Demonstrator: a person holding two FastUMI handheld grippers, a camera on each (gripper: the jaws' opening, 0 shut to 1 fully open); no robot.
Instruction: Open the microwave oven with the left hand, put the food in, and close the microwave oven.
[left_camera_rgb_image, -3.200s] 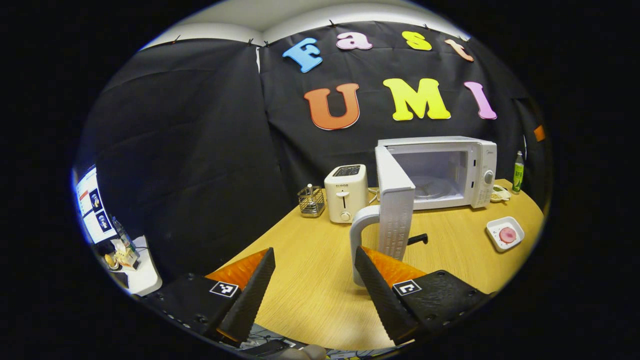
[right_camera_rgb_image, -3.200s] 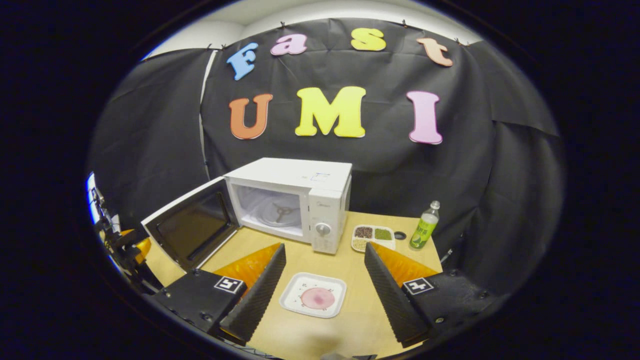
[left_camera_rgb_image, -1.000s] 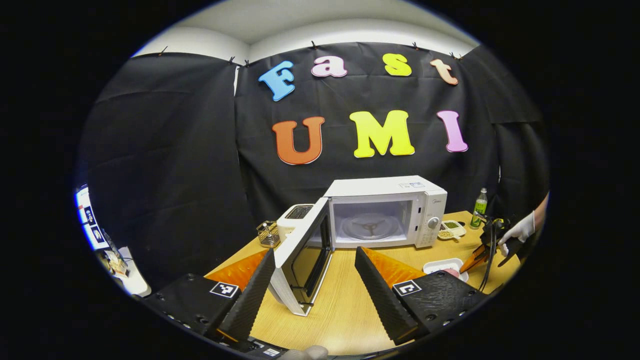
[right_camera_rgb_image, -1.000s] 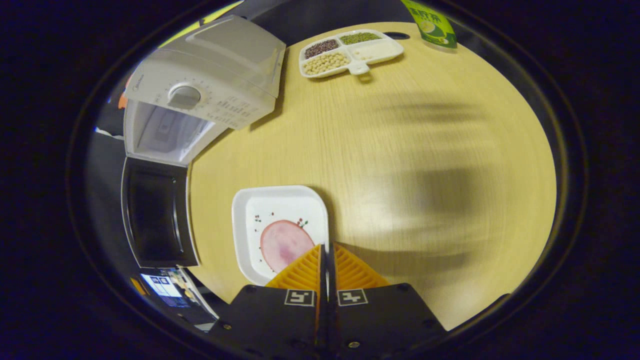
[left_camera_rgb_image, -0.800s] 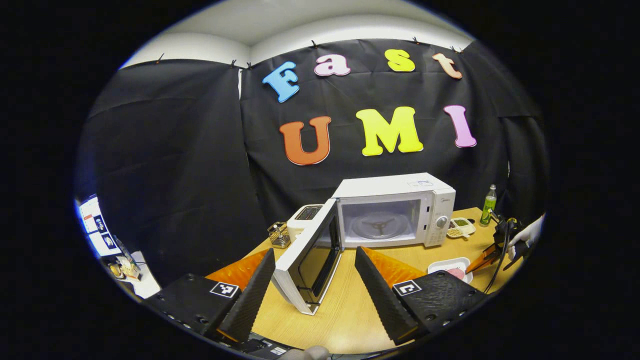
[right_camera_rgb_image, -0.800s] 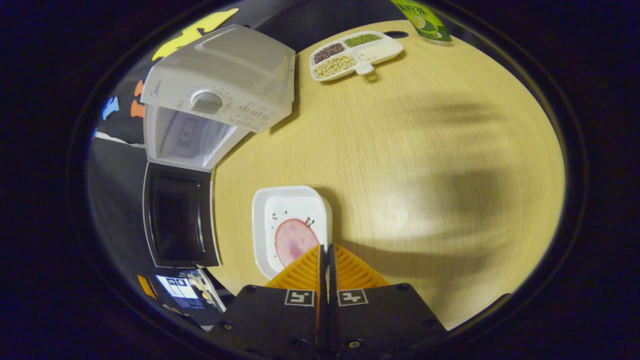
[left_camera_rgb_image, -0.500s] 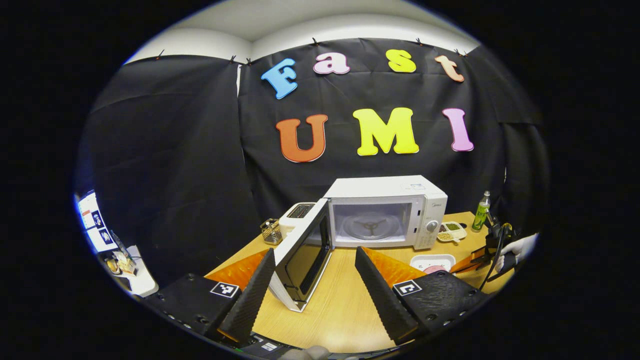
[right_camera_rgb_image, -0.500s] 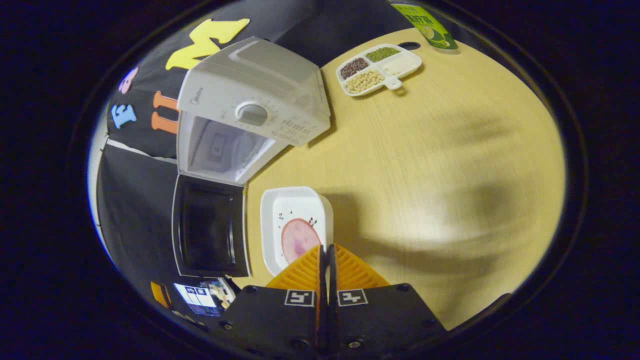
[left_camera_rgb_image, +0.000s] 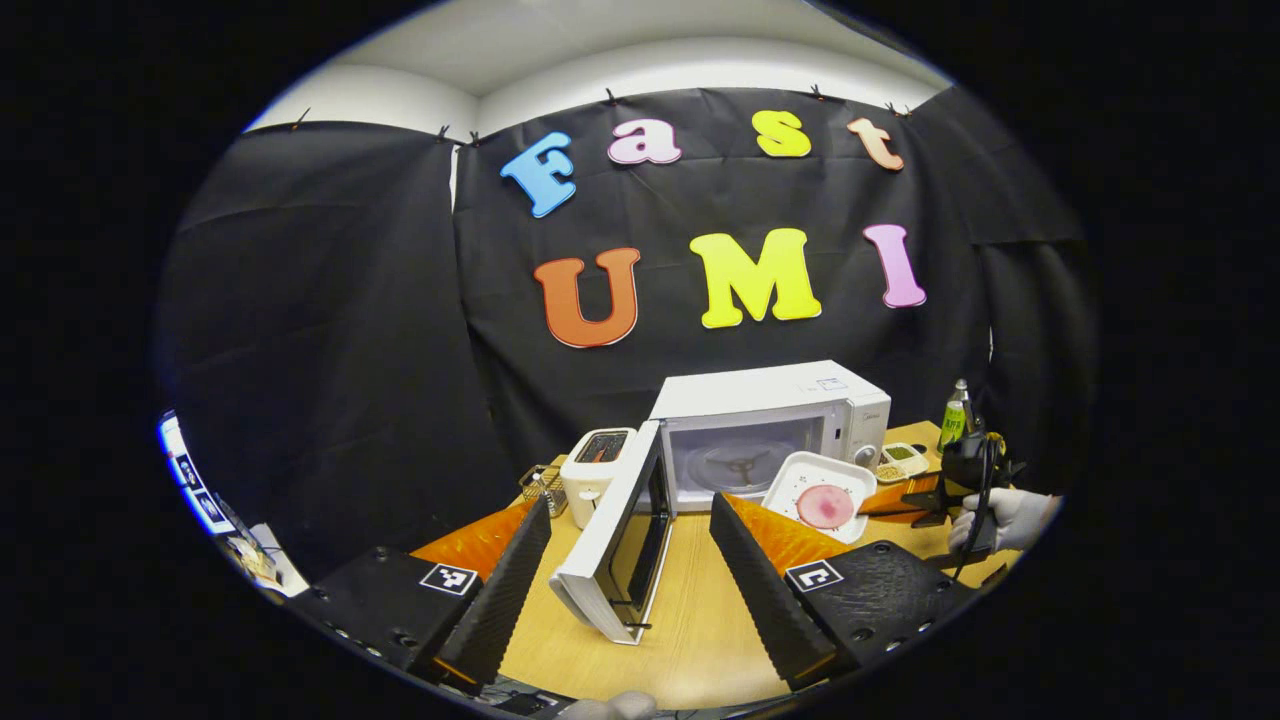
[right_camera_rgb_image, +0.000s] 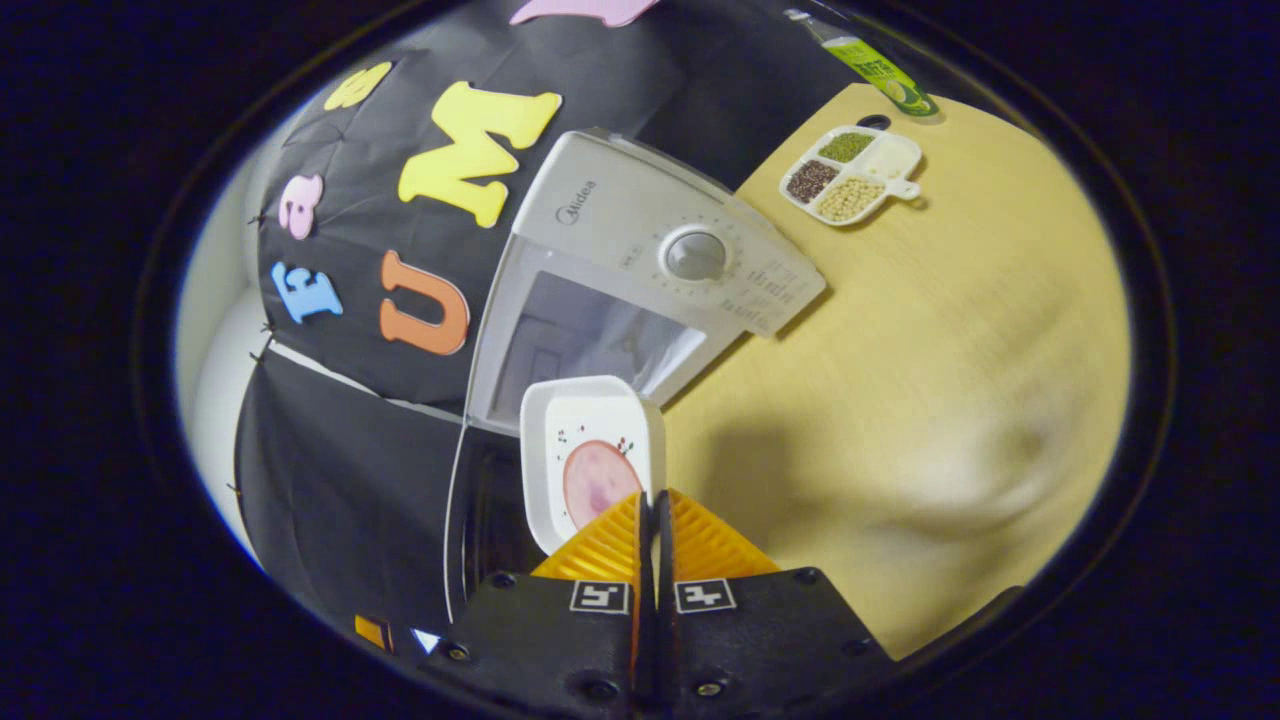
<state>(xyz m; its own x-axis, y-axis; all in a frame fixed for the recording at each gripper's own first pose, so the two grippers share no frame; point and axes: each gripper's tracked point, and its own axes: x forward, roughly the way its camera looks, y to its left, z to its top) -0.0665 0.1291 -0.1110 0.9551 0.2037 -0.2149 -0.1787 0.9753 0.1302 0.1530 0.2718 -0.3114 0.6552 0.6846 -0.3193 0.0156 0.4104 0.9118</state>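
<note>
- The plate (left_camera_rgb_image: 818, 492) is white and square with rounded corners, carrying a round pink slice of food (left_camera_rgb_image: 825, 507) and a few small dark specks; it is being held off the surface (left_camera_rgb_image: 690, 640), tilted toward the left tool's camera, just in front of the microwave (left_camera_rgb_image: 770, 425) opening.
- In the right gripper view the plate (right_camera_rgb_image: 590, 455) is showing with the pink slice (right_camera_rgb_image: 598, 482) lying near the edge closest to the tool.
- The microwave is white, sitting at the back of the surface with its door (left_camera_rgb_image: 615, 545) swung wide toward the left, the cavity and its turntable ring showing inside.
- The right tool (right_camera_rgb_image: 655, 505) is pinching the near rim of the plate, its fingers drawn almost fully together; the rim itself is largely hidden between them, so the exact bite is hard to judge.
- From the left gripper view, the right tool (left_camera_rgb_image: 880, 500) is reaching in level from the right, held by a gloved hand (left_camera_rgb_image: 1000, 515).
- The left tool (left_camera_rgb_image: 630, 545) is hanging back over the near edge of the surface with its fingers spread wide, holding nothing; the door's free edge is lying between them farther off.
- A toaster (left_camera_rgb_image: 595, 475) is standing left of the microwave, behind the door.
- A divided dish of beans (right_camera_rgb_image: 850, 180) and a green bottle (right_camera_rgb_image: 885, 75) are sitting to the right of the microwave, well apart from the plate.
- The stretch of surface right of the plate is lying bare.
</note>
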